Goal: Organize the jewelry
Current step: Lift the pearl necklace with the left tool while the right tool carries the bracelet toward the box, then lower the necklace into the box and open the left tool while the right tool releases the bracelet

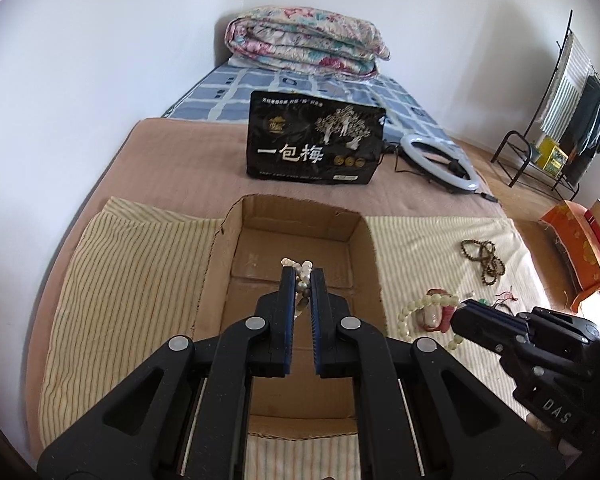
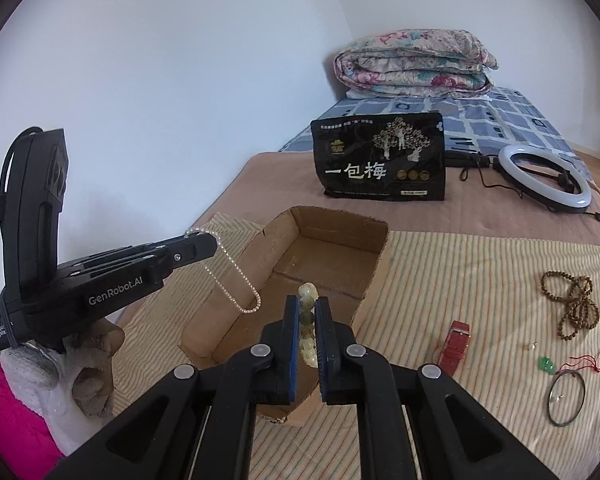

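My left gripper is shut on a white pearl necklace and holds it above the open cardboard box. In the right wrist view the left gripper is at the left, and the pearl necklace hangs from it in a loop over the box's left wall. My right gripper is shut on a pale green bead bracelet above the box's near right corner. In the left wrist view the right gripper holds the bracelet over the striped cloth.
On the striped cloth right of the box lie a brown bead string, a red watch strap, a green pendant and a dark bangle. A black snack bag, a ring light and a folded quilt are behind.
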`<state>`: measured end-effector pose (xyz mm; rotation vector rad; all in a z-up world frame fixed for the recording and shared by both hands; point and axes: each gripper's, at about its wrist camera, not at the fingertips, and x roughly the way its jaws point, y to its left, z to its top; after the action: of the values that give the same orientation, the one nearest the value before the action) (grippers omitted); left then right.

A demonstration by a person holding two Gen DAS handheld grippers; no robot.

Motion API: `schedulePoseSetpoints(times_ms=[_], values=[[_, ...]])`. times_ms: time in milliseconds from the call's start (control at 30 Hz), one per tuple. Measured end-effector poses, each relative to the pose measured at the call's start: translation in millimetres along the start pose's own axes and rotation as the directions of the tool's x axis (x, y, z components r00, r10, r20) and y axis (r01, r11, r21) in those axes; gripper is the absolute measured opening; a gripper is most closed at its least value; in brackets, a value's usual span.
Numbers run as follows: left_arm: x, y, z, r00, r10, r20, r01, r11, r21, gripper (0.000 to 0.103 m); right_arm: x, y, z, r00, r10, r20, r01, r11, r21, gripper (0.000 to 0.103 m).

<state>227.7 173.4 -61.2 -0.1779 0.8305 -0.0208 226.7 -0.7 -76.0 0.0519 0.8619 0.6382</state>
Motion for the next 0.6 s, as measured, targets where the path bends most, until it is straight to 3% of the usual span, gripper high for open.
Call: schedulePoseSetpoints(times_ms=[267,600], values=[[22,9,-7,0.998,0.021,-0.054,-0.021,1.0,0.006,0.005,42,4,-13,0.996,-0.036,-0.085,0.035,0.999,-0.016,0.005],[41,9,-17,0.992,0.089,-0.089,-0.086,0.996,0.038,0.005,58,4,-20,0.988,-0.088,-0.128,0.081,0.995,-0.053,0.008]])
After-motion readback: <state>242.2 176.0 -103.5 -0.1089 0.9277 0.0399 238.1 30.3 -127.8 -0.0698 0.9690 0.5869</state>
